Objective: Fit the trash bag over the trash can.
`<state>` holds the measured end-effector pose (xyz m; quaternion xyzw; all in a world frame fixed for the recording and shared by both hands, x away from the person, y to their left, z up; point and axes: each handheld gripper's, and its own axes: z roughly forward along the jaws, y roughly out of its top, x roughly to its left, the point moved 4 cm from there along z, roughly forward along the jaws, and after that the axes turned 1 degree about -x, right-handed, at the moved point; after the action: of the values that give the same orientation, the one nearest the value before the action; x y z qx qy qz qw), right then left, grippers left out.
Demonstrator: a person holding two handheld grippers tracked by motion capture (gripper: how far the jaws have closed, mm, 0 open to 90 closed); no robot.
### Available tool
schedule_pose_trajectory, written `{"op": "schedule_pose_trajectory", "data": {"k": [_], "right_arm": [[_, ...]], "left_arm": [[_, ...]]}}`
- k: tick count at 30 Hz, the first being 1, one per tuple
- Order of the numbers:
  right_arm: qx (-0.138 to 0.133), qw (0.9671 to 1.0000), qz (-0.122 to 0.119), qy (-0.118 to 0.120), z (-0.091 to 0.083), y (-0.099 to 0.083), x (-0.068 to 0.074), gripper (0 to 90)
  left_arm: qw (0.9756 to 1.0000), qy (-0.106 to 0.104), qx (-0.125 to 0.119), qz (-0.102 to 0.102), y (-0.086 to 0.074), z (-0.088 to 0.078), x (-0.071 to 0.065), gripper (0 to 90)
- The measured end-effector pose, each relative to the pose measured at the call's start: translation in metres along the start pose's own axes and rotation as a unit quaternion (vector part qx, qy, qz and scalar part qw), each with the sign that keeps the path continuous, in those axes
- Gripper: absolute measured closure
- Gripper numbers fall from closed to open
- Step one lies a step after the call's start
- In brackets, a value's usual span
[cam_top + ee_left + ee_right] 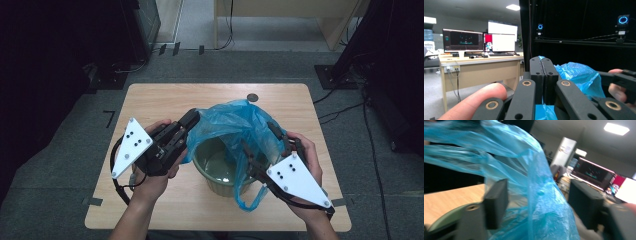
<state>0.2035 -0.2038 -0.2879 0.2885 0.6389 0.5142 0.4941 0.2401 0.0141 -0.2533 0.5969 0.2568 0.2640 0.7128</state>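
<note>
Blue plastic bag (235, 125) drapes over the green bucket (220, 167) at mid-tabletop (150, 100), between both hands. Nearest, the right tool (265, 145) stands spread with bag film passing between its jaws, not pinched. The left tool (187, 122), pressed together on the bag's left edge, holds it up beside the bucket rim.

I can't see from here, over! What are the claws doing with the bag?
Left claw shut on blue bag. Right claw open, bag film between jaws. Green bin half lined. Nothing blocking.
</note>
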Motion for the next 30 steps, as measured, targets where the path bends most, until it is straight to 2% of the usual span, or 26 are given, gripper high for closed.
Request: {"op": "schedule_pose_trajectory", "data": {"k": [3,5,7,10,14,25,27,29,30], "right_arm": [[0.010,0.9997,0.002,-0.024,0.010,-0.001,-0.003,65.2],[0.013,0.9997,0.013,-0.018,0.017,-0.001,-0.003,78.7],[0.008,0.9996,0.020,-0.018,0.024,0.000,-0.003,89.2],[0.011,0.9986,0.044,-0.026,0.035,0.002,-0.004,90.0],[0.011,0.9961,0.077,-0.041,0.049,0.008,-0.007,90.0],[0.003,0.9924,0.106,-0.062,0.065,0.020,-0.020,90.0],[0.003,0.9918,0.109,-0.066,0.066,0.020,-0.022,90.0],[0.004,0.9915,0.111,-0.068,0.067,0.020,-0.023,90.0],[0.004,0.9914,0.111,-0.068,0.067,0.020,-0.024,90.0]], "left_arm": [[1.0000,-0.002,-0.002,0.001,-0.002,0.001,0.002,88.4],[1.0000,0.000,-0.003,-0.001,-0.003,0.001,0.005,87.2],[0.9999,0.008,-0.011,0.000,-0.005,0.001,0.008,80.6],[0.9996,0.014,-0.023,-0.003,-0.006,0.000,0.015,64.1],[0.9991,0.014,-0.035,-0.020,-0.010,-0.006,0.026,54.4],[0.9973,0.044,-0.041,-0.041,-0.032,-0.023,0.058,49.7],[0.9971,0.042,-0.046,-0.045,-0.036,-0.026,0.061,49.1],[0.9952,0.018,-0.058,-0.077,-0.038,-0.030,0.062,48.0],[0.9945,0.014,-0.062,-0.083,-0.038,-0.031,0.062,47.8]]}}
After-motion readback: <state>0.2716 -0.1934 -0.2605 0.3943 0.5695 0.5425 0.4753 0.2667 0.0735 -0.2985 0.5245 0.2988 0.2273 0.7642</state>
